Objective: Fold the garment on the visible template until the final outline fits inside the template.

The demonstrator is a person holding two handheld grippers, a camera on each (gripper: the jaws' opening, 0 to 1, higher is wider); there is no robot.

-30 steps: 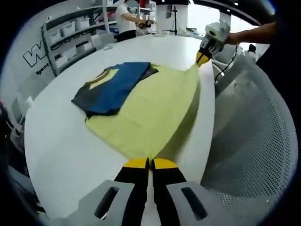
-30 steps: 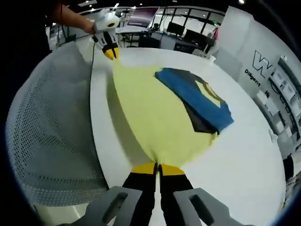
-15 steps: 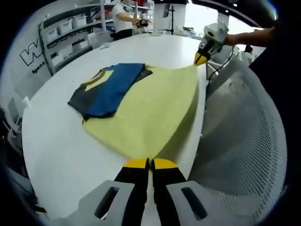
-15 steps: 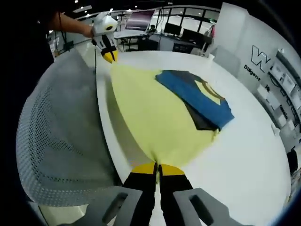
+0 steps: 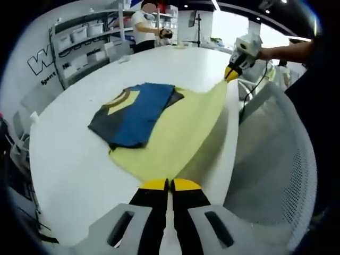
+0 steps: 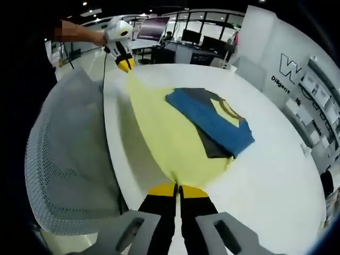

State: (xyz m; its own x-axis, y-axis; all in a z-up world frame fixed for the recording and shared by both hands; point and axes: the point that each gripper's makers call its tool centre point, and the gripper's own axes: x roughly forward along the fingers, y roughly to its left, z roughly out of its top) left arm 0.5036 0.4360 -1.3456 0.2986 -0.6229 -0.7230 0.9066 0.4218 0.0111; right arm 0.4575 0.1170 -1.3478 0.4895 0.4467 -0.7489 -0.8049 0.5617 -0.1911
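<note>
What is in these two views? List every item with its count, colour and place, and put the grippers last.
Garment: one, yellow, stretched over the table's near edge between both grippers.
Folded blue part: one, blue and dark grey with a yellow collar, lying on the garment's far side.
Table: one, white, round, under the garment.
Mesh chair: one, grey, beside the table.
Shelves: white, holding bins, behind the table.
Person: one, white top, standing at the far side.
Left gripper: yellow tips, shut on the garment.
Right gripper: yellow tips, shut on the garment.
</note>
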